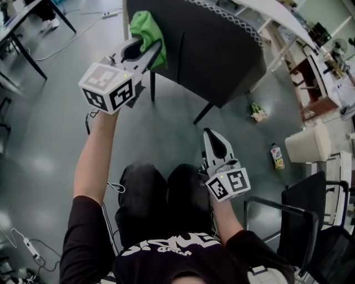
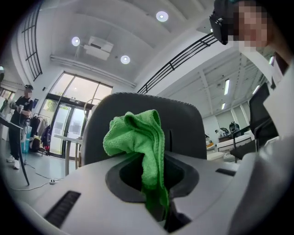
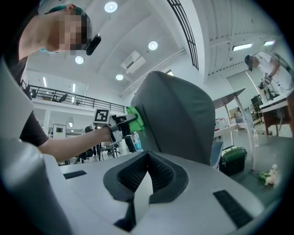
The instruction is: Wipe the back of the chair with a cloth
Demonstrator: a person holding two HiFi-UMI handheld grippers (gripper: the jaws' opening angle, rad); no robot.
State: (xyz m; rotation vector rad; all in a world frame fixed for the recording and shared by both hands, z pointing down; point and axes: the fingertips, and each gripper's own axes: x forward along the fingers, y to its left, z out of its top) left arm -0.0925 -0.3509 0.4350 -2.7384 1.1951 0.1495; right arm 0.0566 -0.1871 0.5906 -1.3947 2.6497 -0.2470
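Note:
The dark grey chair back (image 1: 211,50) stands in front of me. A green cloth (image 1: 147,33) is bunched against its upper left edge, and my left gripper (image 1: 145,55) is shut on it. In the left gripper view the cloth (image 2: 138,137) hangs down between the jaws of that gripper (image 2: 149,160), with the chair back (image 2: 183,128) right behind it. My right gripper (image 1: 213,145) is held low over my lap, apart from the chair, its jaws closed together with nothing in them. The right gripper view shows this gripper (image 3: 147,157), the chair back (image 3: 177,119), and the left gripper (image 3: 128,120) with the cloth (image 3: 137,118).
A bottle (image 1: 277,156) and a crumpled scrap (image 1: 258,112) lie on the grey floor to the right. A white bin (image 1: 308,144) and a black chair (image 1: 310,216) stand at the right. A white table (image 1: 277,16) is beyond the chair, and desk legs (image 1: 25,52) and cables are at the left.

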